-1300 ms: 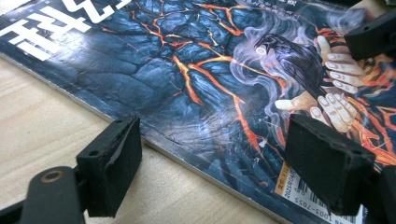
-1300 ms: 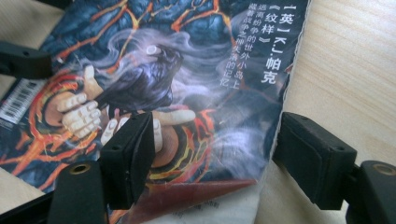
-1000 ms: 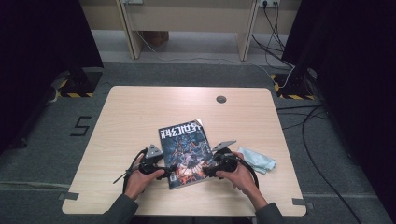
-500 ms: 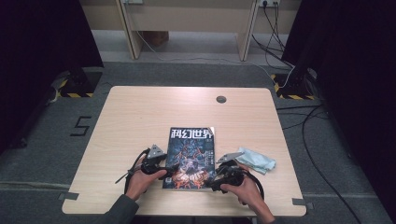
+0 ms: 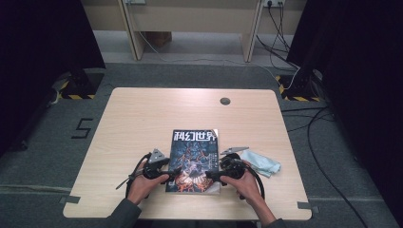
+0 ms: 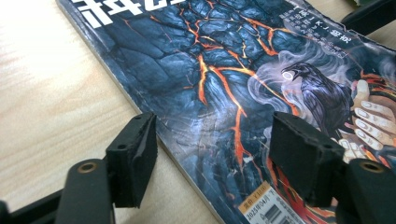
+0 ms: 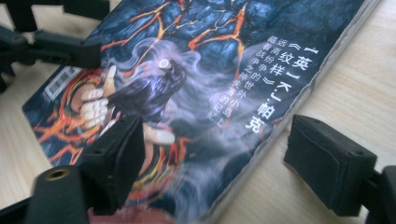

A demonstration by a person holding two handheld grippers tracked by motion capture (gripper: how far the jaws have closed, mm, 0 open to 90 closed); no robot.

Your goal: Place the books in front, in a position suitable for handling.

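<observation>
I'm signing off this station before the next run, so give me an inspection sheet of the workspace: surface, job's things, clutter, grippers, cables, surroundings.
Surface: light wooden table, with a round grommet hole near the far edge.
Job's things: magazine lying flat, cover up, near the front edge.
Clutter: crumpled pale blue cloth right of the magazine.
Grippers: left gripper open, straddling the magazine's left edge, its jaws just closing in; right gripper open, straddling the right edge, its jaws just opening. Neither presses on it.
Cables: black cable trails from the left gripper; floor cables at right.
Surroundings: grey carpet floor, a taped 5, black curtains.
</observation>
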